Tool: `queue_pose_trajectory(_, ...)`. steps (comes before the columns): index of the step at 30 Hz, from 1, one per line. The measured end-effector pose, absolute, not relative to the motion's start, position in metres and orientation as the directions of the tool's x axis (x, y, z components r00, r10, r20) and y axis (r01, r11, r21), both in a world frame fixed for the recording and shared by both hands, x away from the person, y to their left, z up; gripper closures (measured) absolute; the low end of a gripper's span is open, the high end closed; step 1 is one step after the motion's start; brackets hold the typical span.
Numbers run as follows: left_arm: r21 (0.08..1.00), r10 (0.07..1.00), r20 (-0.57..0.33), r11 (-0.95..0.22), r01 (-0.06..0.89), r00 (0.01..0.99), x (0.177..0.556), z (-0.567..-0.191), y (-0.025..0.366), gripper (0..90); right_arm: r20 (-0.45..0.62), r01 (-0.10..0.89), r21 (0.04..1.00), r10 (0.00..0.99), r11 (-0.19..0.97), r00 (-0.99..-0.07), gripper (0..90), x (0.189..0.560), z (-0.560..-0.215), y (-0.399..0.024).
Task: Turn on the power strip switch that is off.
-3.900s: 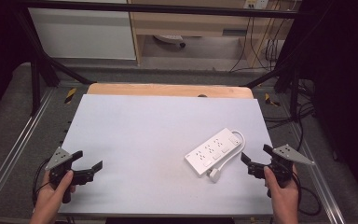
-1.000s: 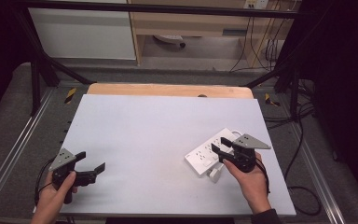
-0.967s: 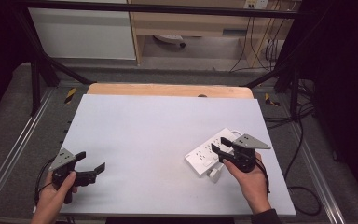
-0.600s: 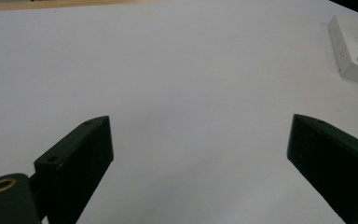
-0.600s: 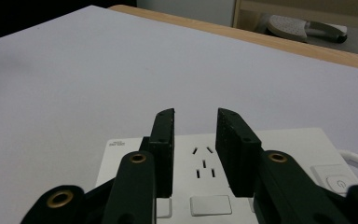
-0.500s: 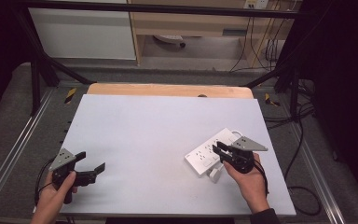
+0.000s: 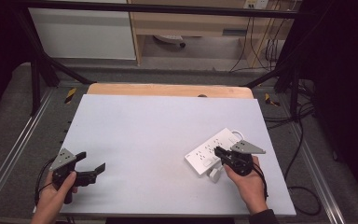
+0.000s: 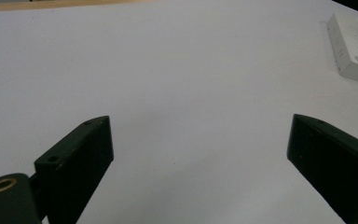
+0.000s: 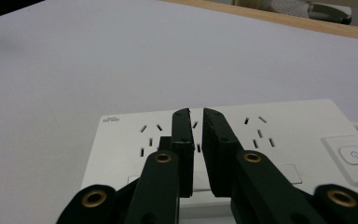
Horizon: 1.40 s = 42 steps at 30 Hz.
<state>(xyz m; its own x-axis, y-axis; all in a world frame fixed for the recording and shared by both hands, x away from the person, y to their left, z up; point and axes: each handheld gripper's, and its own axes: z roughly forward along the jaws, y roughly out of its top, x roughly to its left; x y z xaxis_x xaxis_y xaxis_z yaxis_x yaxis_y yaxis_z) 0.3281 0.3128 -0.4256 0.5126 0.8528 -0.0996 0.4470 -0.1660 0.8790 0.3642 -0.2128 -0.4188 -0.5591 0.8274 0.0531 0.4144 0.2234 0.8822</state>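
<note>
Right gripper point(image 9: 196, 116) fingers nearly closed, empty, just narrowed, above power strip point(image 9: 279, 135); left gripper point(image 7: 89, 164) fingers wide, empty

1 white power strip point(image 7: 214, 149) lies at the lower right of the table point(image 7: 158, 121); 2 claws, 1 left claw point(image 7: 91, 163) and 1 right claw point(image 7: 220, 153).

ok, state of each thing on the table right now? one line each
power strip: flat on the white table, sockets up, nothing plugged in; its plug lies beside it
right tool: over the power strip, jaws just closing, almost together, nothing between them
left tool: jaws wide open, nothing between them, near the table's front left corner
</note>
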Motion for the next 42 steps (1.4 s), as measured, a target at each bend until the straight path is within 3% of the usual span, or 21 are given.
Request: queue_pose_trajectory(42,0.874,0.85,-0.09,-0.182,0.45,0.519,0.329,-0.426,0.311,7.5,0.055,0.45,0.851,0.807,0.271,-0.589,89.1,0.362,-0.44,-0.202)
